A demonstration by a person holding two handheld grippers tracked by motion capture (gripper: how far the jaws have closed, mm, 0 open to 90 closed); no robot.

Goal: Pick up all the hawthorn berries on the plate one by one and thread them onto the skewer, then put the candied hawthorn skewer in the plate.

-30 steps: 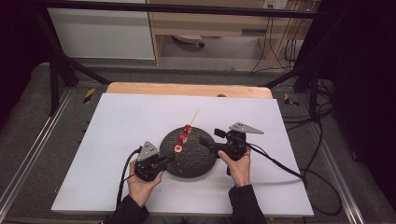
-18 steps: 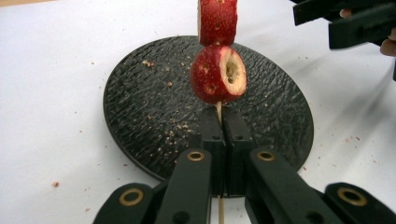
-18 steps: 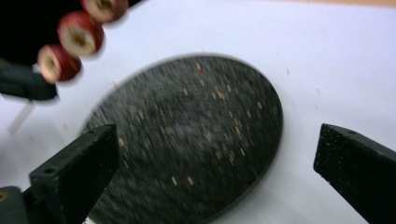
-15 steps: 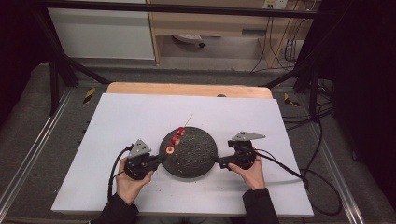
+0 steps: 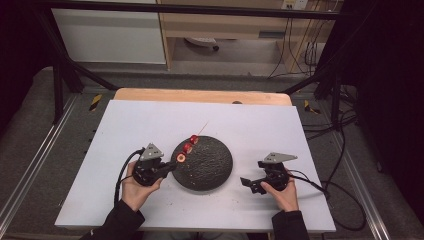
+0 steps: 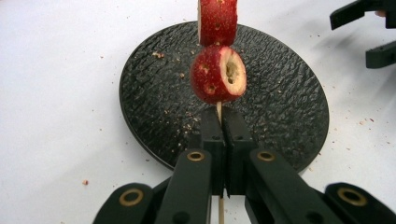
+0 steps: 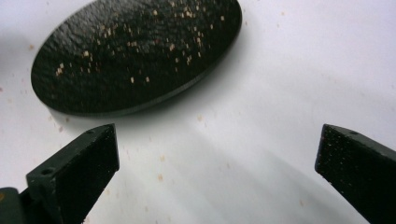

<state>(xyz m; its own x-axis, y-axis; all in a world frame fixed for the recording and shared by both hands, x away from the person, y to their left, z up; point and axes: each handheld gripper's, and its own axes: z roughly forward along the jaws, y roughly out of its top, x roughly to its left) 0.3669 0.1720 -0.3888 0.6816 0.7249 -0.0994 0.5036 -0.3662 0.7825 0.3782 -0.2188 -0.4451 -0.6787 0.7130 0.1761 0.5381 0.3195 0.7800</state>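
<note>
Seen from the high view, a person's two hands work over a white table (image 5: 150,120), with a round black textured plate (image 5: 207,167) at the centre of the frame. Left of centre, the left gripper (image 5: 167,167) pinches the lower end of a thin wooden skewer (image 5: 201,128), whose long axis slants up and to the right over the plate's upper-left rim; three red fruit slices (image 5: 187,148) sit threaded on it. Lower right of centre, the right gripper (image 5: 251,183) lies well apart from the skewer, across the plate, so the left hand is far nearer. Next, the left gripper view shows detail hidden from above: its jaws are clamped tight on the stick, which rises straight up the frame with a cored red slice (image 6: 217,74) just above them and another (image 6: 217,21) at the top edge. Finally, the right gripper view shows its jaws spread wide with nothing between them, having just finished opening, with crumbs scattered on the plate (image 7: 135,51) at upper left.
</note>
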